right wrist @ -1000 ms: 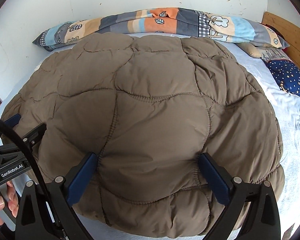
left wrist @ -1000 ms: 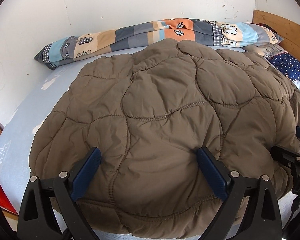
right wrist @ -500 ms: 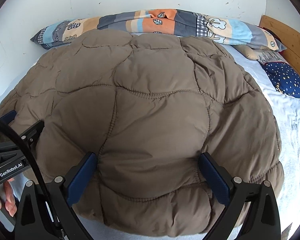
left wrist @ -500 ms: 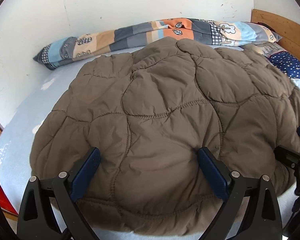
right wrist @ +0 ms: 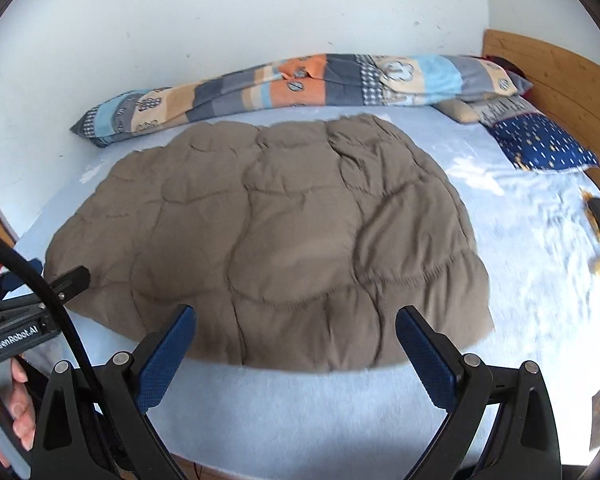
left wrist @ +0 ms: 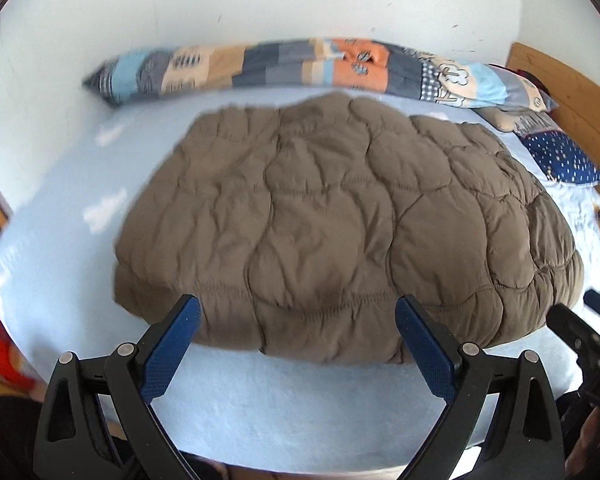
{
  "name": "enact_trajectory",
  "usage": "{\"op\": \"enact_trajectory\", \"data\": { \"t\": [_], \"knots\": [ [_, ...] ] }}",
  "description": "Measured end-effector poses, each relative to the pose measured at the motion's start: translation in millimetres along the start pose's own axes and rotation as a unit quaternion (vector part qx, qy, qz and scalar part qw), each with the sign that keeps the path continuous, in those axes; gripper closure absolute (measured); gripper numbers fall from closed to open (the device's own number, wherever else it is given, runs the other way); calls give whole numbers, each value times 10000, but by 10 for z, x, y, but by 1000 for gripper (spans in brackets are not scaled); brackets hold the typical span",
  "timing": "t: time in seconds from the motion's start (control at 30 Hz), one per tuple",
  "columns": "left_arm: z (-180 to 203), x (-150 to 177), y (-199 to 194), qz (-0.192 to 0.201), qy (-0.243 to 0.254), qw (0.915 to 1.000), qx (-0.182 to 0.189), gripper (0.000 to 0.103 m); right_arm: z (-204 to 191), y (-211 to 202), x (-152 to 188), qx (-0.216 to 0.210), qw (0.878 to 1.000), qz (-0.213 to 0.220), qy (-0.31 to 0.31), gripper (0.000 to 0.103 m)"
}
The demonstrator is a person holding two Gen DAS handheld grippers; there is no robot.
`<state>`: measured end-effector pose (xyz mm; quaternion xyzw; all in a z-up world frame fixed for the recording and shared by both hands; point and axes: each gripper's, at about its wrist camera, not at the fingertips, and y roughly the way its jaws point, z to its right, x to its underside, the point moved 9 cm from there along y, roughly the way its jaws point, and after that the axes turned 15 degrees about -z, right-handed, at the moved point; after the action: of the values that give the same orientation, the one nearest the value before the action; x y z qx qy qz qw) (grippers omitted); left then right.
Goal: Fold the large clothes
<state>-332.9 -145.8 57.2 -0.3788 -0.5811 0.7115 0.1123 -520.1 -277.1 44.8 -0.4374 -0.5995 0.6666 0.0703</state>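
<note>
Left wrist: left gripper [left wrist: 298, 322] spread wide, empty; jacket [left wrist: 340, 220] flat just ahead on bed [left wrist: 260, 400].

Brown quilted coat [left wrist: 340, 224]; pale blue sheet [left wrist: 300, 400]; patchwork orange-blue-grey duvet [left wrist: 292, 64]; navy speckled pillow [left wrist: 560, 160]; blue pads [left wrist: 172, 344].

Both views face the wall (sharing the coat [left wrist: 340, 232]).
</note>
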Motion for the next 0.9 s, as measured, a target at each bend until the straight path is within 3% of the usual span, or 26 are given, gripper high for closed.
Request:
{"op": "enact_trajectory", "data": {
  "t": [0.13,0.27,0.43,0.5,0.63,0.73,0.9],
  "knots": [
    [-274,-89,183,-65,-273,9996,-64,5,148,15,11,41,9994,-232,237,1],
    [-353,-484,190,51,-376,9992,125,6,382,-63,-428,-59,9980,13,630,1],
    [-70,-1005,639,-465,42,9989,33,5,532,265,-1000,-64,9972,-93,737,1],
    [-46,-1094,819,-603,-68,9981,83,5,591,495,-1124,-102,9960,-307,832,2],
    [-9,-1158,986,-651,-54,9979,-38,2,686,946,-1121,1,9936,-766,833,1],
    [8,-1164,1064,-719,-27,9973,-113,0,699,1098,-1077,4,9925,-875,848,0],
    [-10,-1195,1212,-1167,-15,9932,56,0,682,1248,-1053,6,9905,-1154,746,0]
  ]
}}
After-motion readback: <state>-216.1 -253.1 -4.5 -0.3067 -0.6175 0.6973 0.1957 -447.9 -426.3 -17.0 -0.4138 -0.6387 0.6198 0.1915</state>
